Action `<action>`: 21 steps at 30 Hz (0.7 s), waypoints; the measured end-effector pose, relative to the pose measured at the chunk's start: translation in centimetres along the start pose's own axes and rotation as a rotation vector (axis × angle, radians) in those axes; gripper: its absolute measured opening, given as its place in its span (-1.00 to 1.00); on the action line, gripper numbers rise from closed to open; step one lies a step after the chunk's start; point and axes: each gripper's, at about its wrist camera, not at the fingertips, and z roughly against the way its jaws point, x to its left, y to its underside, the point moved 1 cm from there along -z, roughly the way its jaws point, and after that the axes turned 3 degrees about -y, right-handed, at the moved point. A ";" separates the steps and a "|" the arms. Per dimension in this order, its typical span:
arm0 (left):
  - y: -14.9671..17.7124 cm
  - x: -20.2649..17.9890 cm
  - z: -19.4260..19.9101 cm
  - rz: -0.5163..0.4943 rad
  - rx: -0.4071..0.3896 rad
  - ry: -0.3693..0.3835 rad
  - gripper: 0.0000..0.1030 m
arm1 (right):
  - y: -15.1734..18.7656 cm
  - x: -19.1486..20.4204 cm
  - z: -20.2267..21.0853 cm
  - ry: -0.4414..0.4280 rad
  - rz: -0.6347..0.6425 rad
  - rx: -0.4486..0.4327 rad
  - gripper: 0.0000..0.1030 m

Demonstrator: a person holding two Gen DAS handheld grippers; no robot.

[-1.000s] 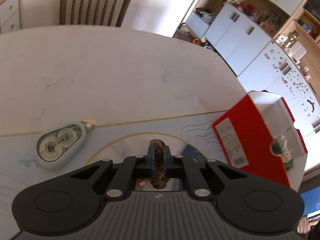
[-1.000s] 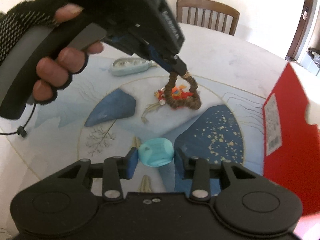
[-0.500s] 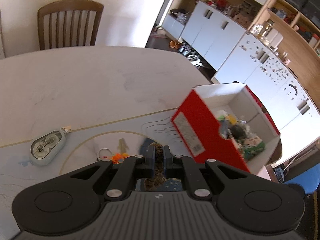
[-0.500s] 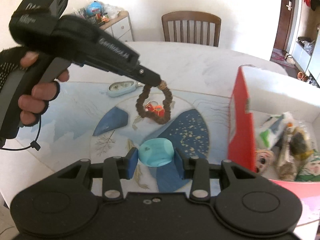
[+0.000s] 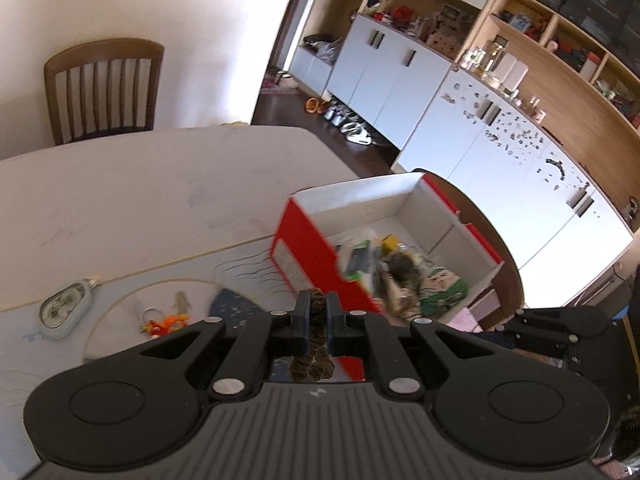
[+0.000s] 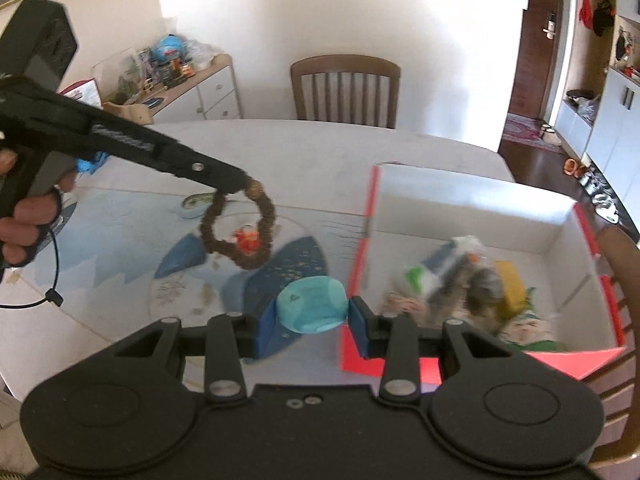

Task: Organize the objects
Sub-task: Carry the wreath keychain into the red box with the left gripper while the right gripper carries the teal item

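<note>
My left gripper (image 5: 316, 307) is shut on a brown beaded bracelet (image 5: 314, 364) and holds it in the air above the table; in the right wrist view the bracelet (image 6: 240, 236) hangs as a loop from the left gripper (image 6: 244, 186). My right gripper (image 6: 312, 316) is shut on a light-blue oval object (image 6: 312, 306), held above the mat near the red box. The red box (image 5: 308, 256) with white inside (image 6: 460, 208) stands at the table's right end and holds several toys and packets.
A correction-tape dispenser (image 5: 64, 312) lies on the blue-and-white mat (image 6: 176, 288), and a small orange keyring toy (image 5: 164, 324) lies near the mat's middle. A wooden chair (image 6: 346, 92) stands at the far side. White cabinets (image 5: 400, 84) stand at the right.
Both grippers have risen and moved right toward the red box. The bracelet has lifted off the table, leaving the orange toy behind. The box's inside has come into view.
</note>
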 end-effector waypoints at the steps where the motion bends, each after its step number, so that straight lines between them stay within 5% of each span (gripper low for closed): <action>1: -0.1 -0.5 0.0 -0.004 -0.001 0.002 -0.86 | 0.1 -0.6 0.2 0.006 -0.005 0.000 -0.26; 21: -1.7 -11.8 -6.0 -0.102 0.043 0.054 -0.86 | 0.4 -15.1 3.5 0.111 -0.087 -0.046 -0.26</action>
